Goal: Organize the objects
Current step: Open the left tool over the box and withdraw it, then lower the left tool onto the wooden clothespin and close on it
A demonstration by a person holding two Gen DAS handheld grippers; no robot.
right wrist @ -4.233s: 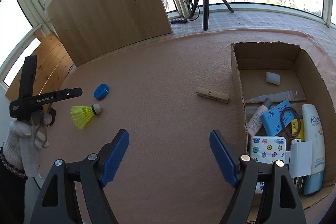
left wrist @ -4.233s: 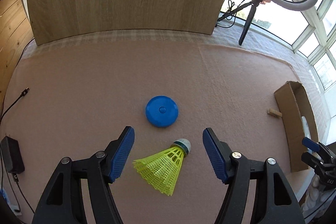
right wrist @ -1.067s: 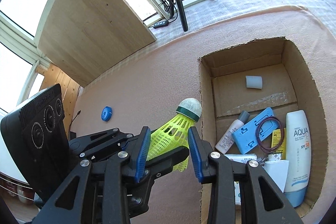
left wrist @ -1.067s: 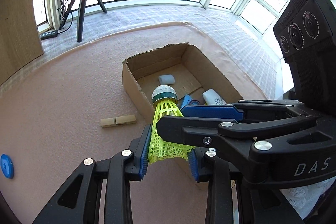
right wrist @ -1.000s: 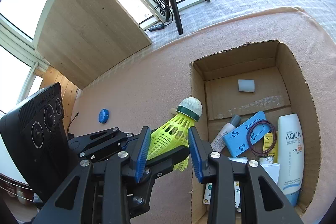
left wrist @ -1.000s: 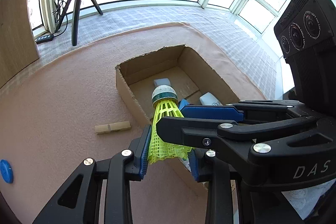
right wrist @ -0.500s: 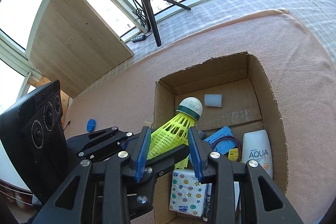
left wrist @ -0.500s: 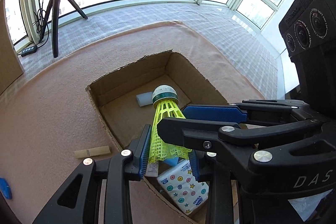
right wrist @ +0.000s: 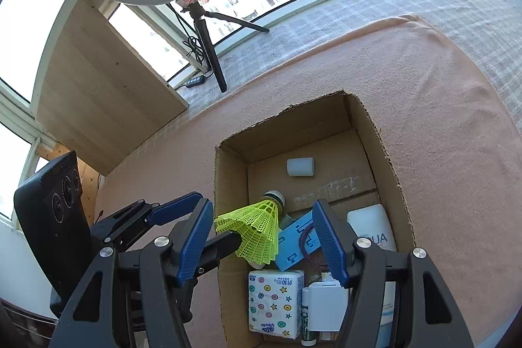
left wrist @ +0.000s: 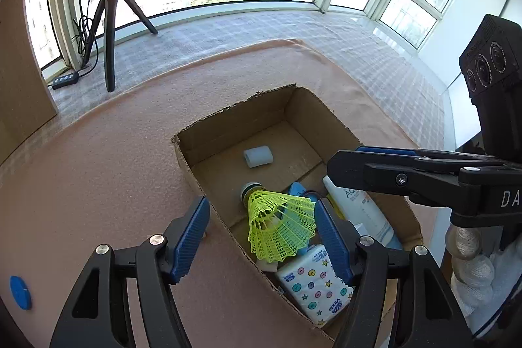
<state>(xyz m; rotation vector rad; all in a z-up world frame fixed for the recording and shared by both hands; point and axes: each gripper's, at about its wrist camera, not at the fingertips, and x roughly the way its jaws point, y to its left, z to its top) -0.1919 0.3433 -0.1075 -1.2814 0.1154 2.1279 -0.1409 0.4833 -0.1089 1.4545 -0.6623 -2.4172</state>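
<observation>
The shuttlecock (left wrist: 280, 225) sits in the cardboard box (left wrist: 208, 132), free of both grippers. Its yellow skirt faces the cameras and its cork end points toward the far wall of the box. It lies tilted, above the blue card (right wrist: 295, 242) and the tissue pack (right wrist: 274, 302); how it rests on them cannot be told.

The left gripper (left wrist: 262, 237) has just been opening, and its jaws now stand spread. The left pad is over the mat (left wrist: 98, 178) outside the box's near wall, and the right pad is over the box. In the left wrist view the skirt's right edge appears to meet the right pad, while a clear gap shows on the other side. The pads do not pinch it.

The right gripper (right wrist: 264, 238) has also just been opening, and its jaws are likewise apart. The shuttlecock shows between them in the right wrist view, with space on both sides. One finger of the left gripper crosses under its left jaw.

Further in the box lie a white cap (left wrist: 257, 156), alone on the far floor, and a white bottle (right wrist: 372, 234) along the right wall. A blue disc (left wrist: 20, 292) lies on the mat, well apart from the box. A ring light on a tripod (right wrist: 208, 48) stands beyond the mat by the window.
</observation>
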